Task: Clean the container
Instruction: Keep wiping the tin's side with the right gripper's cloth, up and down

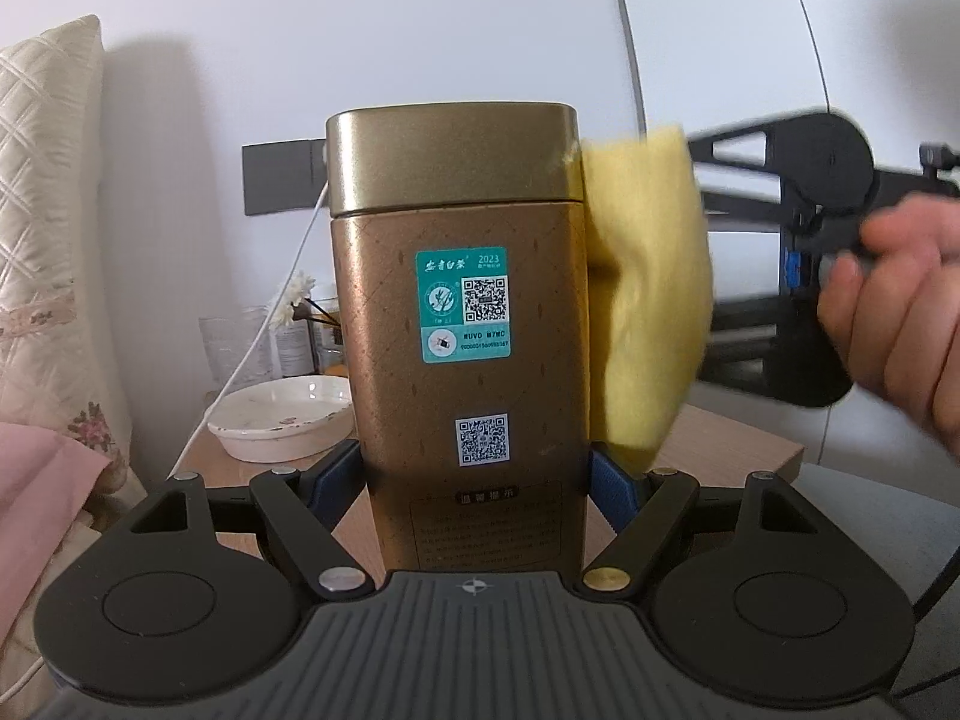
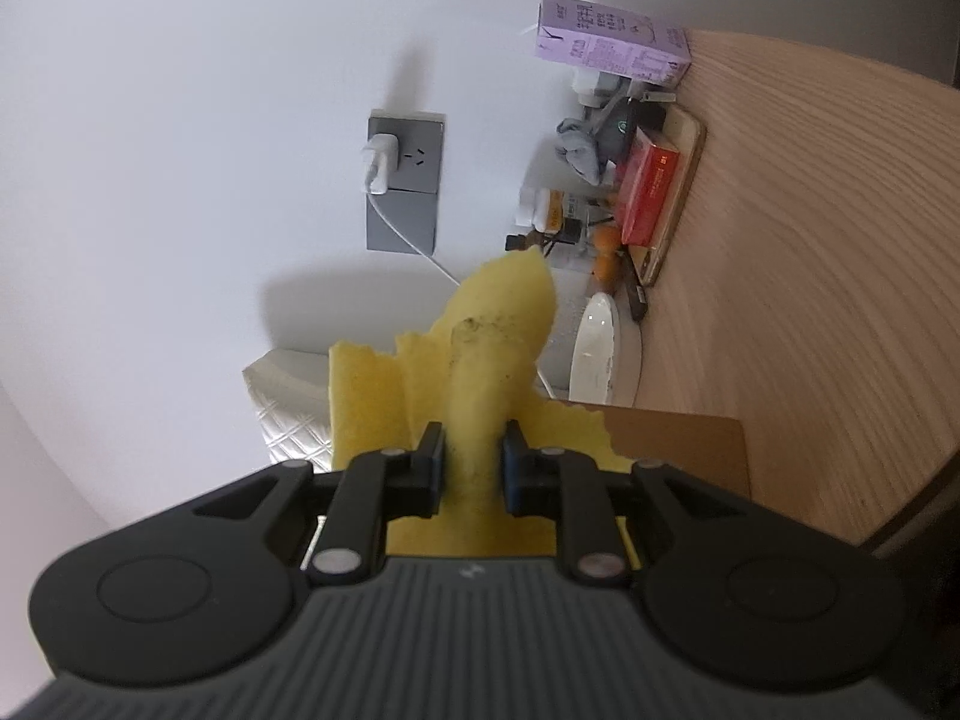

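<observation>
Mid-wipe: gold container point(image 1: 462, 324) clamped upright in left gripper point(image 1: 474, 480), lifted above the desk point(image 1: 744, 450); right gripper point(image 2: 474, 468) pinched on yellow cloth point(image 2: 486, 360), pressed against the container's right side; next, probably stroking down that wall

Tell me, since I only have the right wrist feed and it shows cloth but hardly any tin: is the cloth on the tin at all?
Observer: Yes. In the left wrist view the yellow cloth lies against one side of the gold tin, the side toward your right gripper. The cloth is motion-blurred.
Operator: Is the tin held steady?
Observer: The left gripper is shut on it low down, near the base, and the tin stands upright.
Operator: Lid on or off?
Observer: On. The lid is seated, and the cloth's top edge reaches up beside it.
</observation>
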Motion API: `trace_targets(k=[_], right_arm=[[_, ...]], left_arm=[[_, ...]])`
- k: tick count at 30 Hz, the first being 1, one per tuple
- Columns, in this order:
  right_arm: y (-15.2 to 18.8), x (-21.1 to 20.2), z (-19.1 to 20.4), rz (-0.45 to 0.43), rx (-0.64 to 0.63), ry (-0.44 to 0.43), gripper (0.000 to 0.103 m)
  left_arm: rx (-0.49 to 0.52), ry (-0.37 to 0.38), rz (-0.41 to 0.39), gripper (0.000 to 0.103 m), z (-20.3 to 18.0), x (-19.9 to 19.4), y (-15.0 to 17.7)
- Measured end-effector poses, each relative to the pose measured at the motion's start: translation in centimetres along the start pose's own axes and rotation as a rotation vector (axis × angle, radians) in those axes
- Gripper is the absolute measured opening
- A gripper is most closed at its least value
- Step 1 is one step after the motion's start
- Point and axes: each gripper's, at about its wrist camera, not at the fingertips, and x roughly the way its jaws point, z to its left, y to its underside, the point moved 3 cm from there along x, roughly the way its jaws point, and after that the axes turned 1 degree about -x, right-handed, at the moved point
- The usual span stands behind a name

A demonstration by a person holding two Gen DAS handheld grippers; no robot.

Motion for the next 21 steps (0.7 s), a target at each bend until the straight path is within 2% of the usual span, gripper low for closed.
trace_targets(k=[2, 4, 10, 17, 20, 21], right_arm=[[0.1, -0.1, -0.8, 0.002, 0.000, 0.031, 0.021], [0.0, 0.0, -1.0, 0.006, 0.019, 0.024, 0.021], [-0.6, -0.5, 1.9, -0.020, -0.075, -0.069, 0.021], [-1.0, -0.4, -1.2, -0.021, -0.012, 0.008, 0.021], [-1.4, -0.7, 0.7, -0.030, -0.070, -0.050, 0.021], [-1.6, -0.8, 1.4, -0.035, -0.096, -0.073, 0.021]], left_arm=[[0.003, 0.007, 0.000, 0.082, 0.5, 0.3, 0.0], [0.005, 0.018, 0.002, 0.082, 0.9, 0.5, 0.1], [0.027, 0.106, 0.004, 0.082, 2.5, 1.4, 0.1], [0.035, 0.179, 0.007, 0.082, 5.4, 2.9, 0.3], [0.045, 0.217, 0.012, 0.082, 6.4, 3.4, 0.3], [0.048, 0.229, 0.012, 0.082, 5.6, 3.3, 0.1]])
